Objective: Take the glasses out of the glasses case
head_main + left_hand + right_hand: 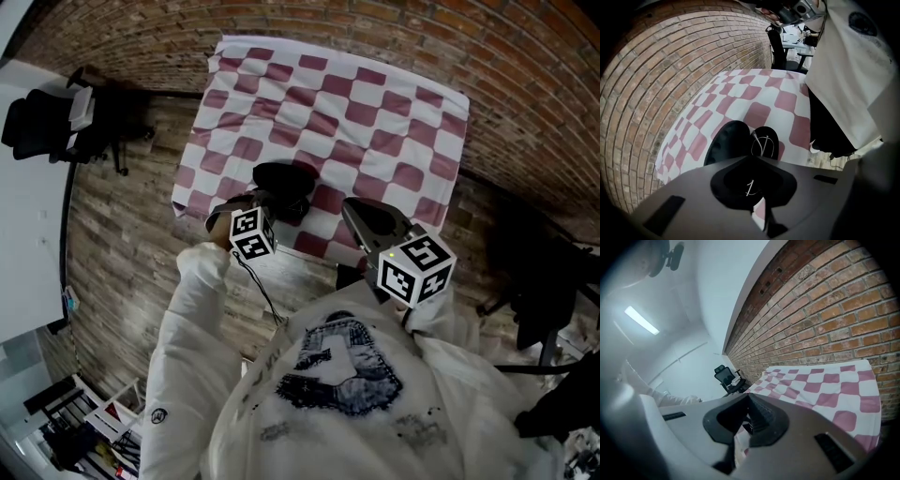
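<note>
Now, L gripper [752,159]: jaws pressed together, pinching a thin pale wire at their seam; it looks like part of the glasses [762,144]. Tips point down at the case's near rim.
Glasses: thin wire frame; the rest lies in the right-hand half of the glasses case [725,146], as L gripper view shows it.
Glasses case: black, open, two halves side by side. Sits on the cloth nr its front edge, twd the person's left.
R gripper [749,397]: jaws together, nothing btwn them. Held over the cloth's front edge, right of the case & apart from it, pointing across the cloth.
Cloth [375,122]: pink & white checks, draped, hangs over the front edge.
Person: white sleeves [187,356], both arms reaching fwd.
Beyond: brick wall [670,75] behind the cloth; black office chair [726,376] past the cloth's far end in R gripper view.
</note>
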`<state>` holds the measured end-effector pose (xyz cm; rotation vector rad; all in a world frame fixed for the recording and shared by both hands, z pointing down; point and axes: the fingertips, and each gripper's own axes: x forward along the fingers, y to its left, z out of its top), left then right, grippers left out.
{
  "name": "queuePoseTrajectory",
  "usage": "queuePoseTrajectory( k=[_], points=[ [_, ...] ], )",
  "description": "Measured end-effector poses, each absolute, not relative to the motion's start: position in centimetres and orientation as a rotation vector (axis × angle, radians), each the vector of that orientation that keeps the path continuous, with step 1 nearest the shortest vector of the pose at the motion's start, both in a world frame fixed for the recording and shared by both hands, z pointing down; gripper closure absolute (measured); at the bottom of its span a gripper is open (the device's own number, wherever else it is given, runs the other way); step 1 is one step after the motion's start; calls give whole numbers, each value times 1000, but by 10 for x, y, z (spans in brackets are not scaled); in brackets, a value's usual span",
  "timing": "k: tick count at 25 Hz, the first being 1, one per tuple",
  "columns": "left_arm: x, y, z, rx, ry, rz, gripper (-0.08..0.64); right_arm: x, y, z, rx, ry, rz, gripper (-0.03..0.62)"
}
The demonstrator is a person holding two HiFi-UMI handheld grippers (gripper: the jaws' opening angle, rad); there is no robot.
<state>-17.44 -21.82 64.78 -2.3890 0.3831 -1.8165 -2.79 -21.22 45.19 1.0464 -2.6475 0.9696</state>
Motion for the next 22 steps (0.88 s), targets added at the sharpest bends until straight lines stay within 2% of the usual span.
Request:
queuePoseTrajectory(
  k=[22],
  points=[
    [-173, -207, 633, -2359, 451, -1795, 551, -20, -186, 443, 1050, -2664, 954, 578]
  ],
)
